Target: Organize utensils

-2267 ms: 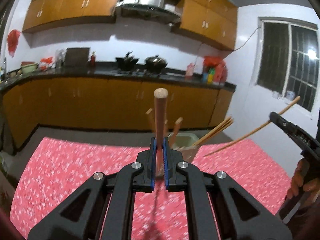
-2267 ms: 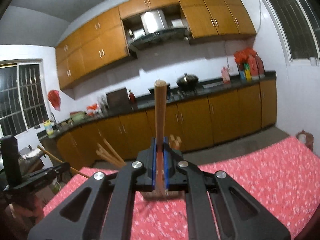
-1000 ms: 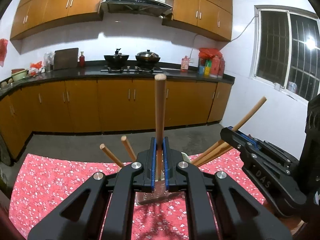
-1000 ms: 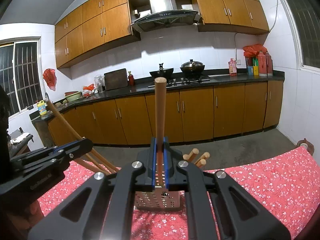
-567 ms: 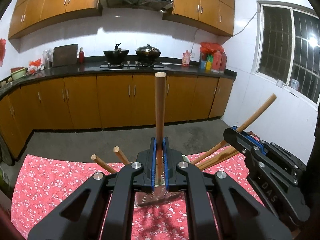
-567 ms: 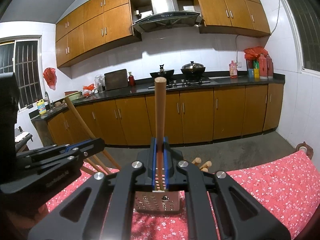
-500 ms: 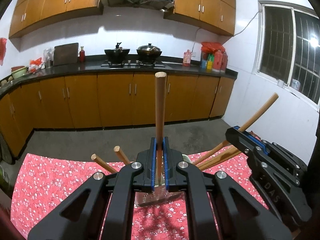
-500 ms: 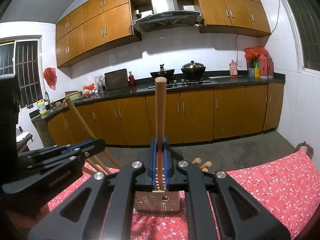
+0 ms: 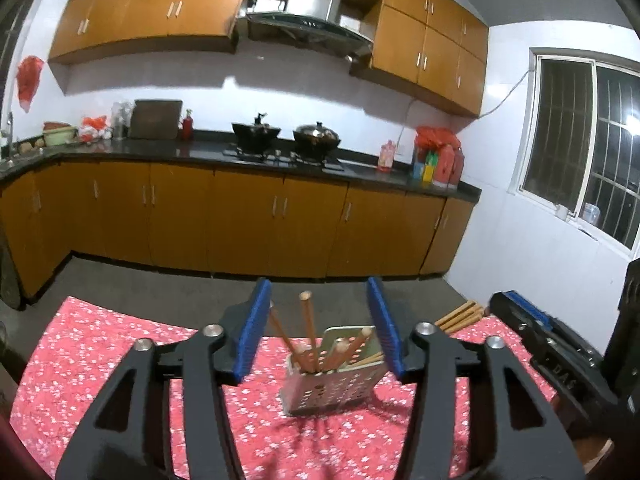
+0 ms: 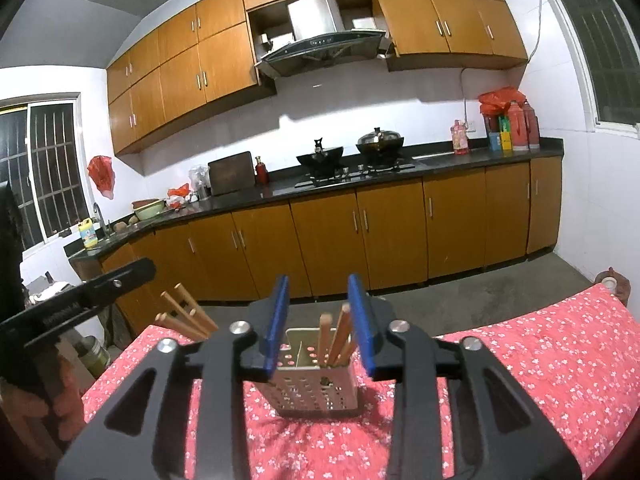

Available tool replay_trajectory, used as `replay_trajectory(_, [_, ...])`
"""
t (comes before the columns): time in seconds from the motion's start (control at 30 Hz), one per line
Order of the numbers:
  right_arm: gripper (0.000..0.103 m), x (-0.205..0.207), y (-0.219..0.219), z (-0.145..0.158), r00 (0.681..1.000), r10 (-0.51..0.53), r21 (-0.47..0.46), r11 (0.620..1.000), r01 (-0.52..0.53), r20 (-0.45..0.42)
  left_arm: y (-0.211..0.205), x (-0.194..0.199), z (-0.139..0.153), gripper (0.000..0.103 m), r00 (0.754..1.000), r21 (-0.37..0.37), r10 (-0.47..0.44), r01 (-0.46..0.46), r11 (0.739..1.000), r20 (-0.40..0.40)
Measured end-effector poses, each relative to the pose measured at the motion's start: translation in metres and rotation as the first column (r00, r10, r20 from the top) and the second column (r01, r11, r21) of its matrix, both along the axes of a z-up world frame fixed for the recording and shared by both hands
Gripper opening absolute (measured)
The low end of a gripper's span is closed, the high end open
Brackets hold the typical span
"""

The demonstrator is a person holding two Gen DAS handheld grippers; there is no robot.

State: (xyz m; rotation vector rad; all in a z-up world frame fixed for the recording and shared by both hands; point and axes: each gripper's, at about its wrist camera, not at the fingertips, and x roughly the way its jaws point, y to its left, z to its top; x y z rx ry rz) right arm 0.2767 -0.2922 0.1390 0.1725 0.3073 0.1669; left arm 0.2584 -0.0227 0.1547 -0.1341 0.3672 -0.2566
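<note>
A perforated metal utensil holder [image 9: 334, 384] [image 10: 316, 384] stands on the red flowered tablecloth [image 9: 100, 356] [image 10: 540, 360]. Several wooden sticks [image 9: 307, 328] [image 10: 338, 336] stand in it. My left gripper [image 9: 320, 330] is open and empty, just above and behind the holder. My right gripper [image 10: 318, 320] is open and empty, also above the holder. Each gripper shows at the edge of the other's view, the right one [image 9: 560, 356] and the left one [image 10: 80, 304]. More wooden sticks [image 9: 458, 314] [image 10: 184, 312] stick out beside the holder.
The table stands in a kitchen. Orange base cabinets [image 9: 248, 216] [image 10: 360, 232] under a black counter line the far wall, with pots on a stove [image 9: 288, 140]. Grey floor lies between table and cabinets. A window [image 9: 584, 168] is at the right.
Both grippers held a wooden stick upright over the holder. Now both have opened and the sticks stand in the holder. Both grippers have pulled back and up a little.
</note>
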Motion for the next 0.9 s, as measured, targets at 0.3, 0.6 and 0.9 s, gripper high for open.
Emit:
replay_trajectory(0.3, [0.089, -0.072, 0.014, -0.03, 0.997, -0.058, -0.072, 0.996, 0.061, 0.046, 0.017, -0.07, -0.038, 0.097, 0.99, 0.154, 0.095, -0.11, 0.982, 0.101])
replay_trajectory(0.6, [0.099, -0.112, 0.028, -0.057, 0.995, -0.09, -0.11, 0.989, 0.095, 0.045, 0.026, -0.123, -0.087, 0.101, 0.983, 0.184, 0.159, -0.174, 0.967, 0.093])
replay_trajectory(0.9, [0.099, -0.151, 0.045, -0.093, 0.993, -0.102, -0.202, 0.973, 0.111, 0.058, 0.026, -0.157, -0.115, 0.101, 0.982, 0.214, 0.171, -0.185, 0.959, 0.083])
